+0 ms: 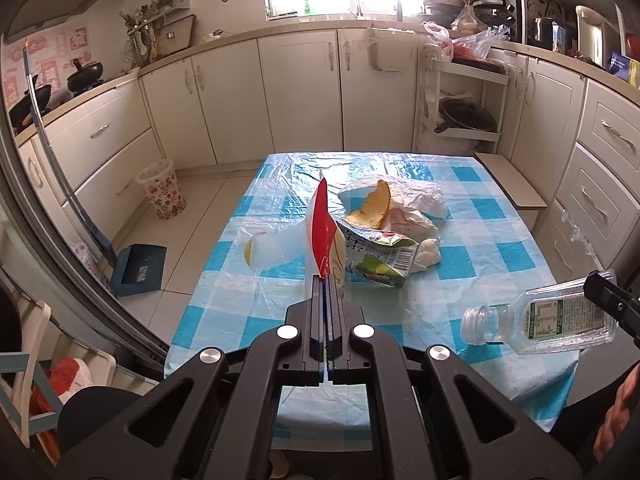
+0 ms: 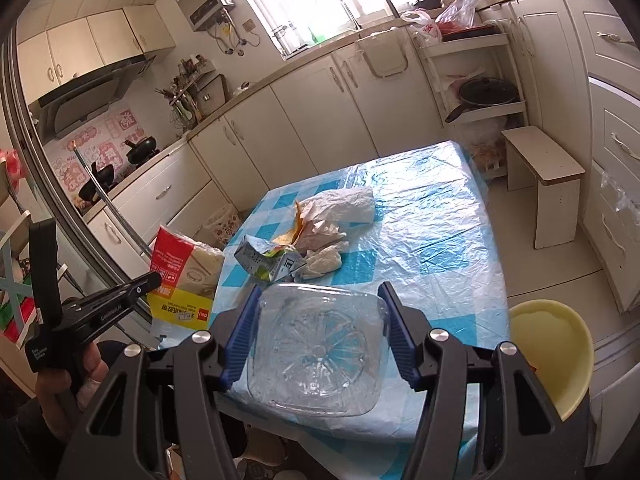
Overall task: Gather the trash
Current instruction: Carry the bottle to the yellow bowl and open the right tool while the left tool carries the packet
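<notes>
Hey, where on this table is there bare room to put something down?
The checked tablecloth is bare along its right side toward the stool, and at the far end behind the white plastic bag. The middle is crowded: bag, orange peel, crushed carton and crumpled tissue lie bunched together.

Left wrist view: sitting just behind the left gripper (image 1: 325, 280), looking down the table (image 1: 500, 256) toward the window.
Right wrist view: riding close behind the right gripper (image 2: 318, 334), facing the same table (image 2: 440, 248), tilted.
Shared: both are taking in the crumpled trash pile (image 1: 394, 236) (image 2: 316, 240).
</notes>
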The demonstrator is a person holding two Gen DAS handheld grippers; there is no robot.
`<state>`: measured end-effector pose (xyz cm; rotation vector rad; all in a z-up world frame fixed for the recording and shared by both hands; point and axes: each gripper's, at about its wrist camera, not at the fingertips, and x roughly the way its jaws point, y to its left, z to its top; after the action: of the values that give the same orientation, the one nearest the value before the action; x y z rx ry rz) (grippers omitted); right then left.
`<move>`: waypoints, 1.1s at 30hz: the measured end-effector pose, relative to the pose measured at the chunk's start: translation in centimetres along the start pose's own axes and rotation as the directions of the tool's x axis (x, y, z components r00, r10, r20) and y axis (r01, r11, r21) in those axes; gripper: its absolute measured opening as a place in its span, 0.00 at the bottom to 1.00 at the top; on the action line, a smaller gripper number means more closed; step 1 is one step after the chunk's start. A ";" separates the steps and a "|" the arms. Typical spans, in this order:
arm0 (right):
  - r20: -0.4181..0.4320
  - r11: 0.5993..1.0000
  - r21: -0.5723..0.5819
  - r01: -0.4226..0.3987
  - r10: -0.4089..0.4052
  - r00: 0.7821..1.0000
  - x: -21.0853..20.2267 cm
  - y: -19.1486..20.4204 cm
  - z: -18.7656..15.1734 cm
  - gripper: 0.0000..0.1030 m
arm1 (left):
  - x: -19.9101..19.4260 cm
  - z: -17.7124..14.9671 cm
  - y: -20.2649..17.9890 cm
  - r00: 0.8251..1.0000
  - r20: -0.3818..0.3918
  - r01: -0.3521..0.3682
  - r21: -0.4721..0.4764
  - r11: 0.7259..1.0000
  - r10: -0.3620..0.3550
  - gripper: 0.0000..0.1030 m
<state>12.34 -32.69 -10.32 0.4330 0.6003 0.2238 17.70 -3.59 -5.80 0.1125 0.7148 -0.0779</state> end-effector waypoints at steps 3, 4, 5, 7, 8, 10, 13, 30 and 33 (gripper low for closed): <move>0.031 0.999 0.028 0.019 -0.020 0.999 -1.0 -1.0 0.8 0.56 | -0.4 0.1 -1.0 1.000 -0.001 0.025 0.011 1.000 -0.025 0.01; 0.042 0.999 0.038 0.028 -0.030 0.999 -1.4 -1.3 1.0 0.56 | -0.5 0.1 -1.4 0.999 -0.002 0.038 0.017 0.999 -0.038 0.01; 0.052 0.998 0.050 0.037 -0.040 0.998 -1.8 -1.8 1.2 0.56 | -0.6 0.2 -1.8 0.999 -0.003 0.050 0.022 0.998 -0.050 0.01; 0.075 0.995 0.079 0.057 -0.063 0.995 -2.7 -2.8 1.7 0.56 | -0.9 0.3 -3.0 0.997 -0.001 0.079 0.035 0.996 -0.079 0.01; 0.085 0.993 0.094 0.065 -0.073 0.994 -3.1 -3.3 1.9 0.56 | -1.1 0.5 -3.7 0.996 0.002 0.090 0.043 0.995 -0.090 0.01; 0.104 0.989 0.120 0.084 -0.097 0.990 -4.0 -4.3 2.4 0.56 | -1.4 0.7 -5.0 0.993 0.007 0.115 0.059 0.992 -0.116 0.01; 0.122 0.983 0.146 0.108 -0.127 0.984 -5.0 -5.7 2.9 0.56 | -1.6 1.2 -6.7 0.989 0.012 0.146 0.079 0.986 -0.147 0.01; 0.107 0.937 0.225 0.268 -0.297 0.949 -6.7 -11.8 5.5 0.56 | -0.9 2.8 -15.2 0.963 -0.023 0.270 0.152 0.951 -0.269 0.01; 0.029 0.920 0.230 0.316 -0.332 0.943 -5.1 -13.1 5.1 0.56 | -0.9 3.1 -16.7 0.956 -0.027 0.293 0.159 0.943 -0.292 0.01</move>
<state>12.29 -47.65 -10.02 0.5477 0.6238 -0.1777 17.23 -20.50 -4.17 0.1614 0.7240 -0.4217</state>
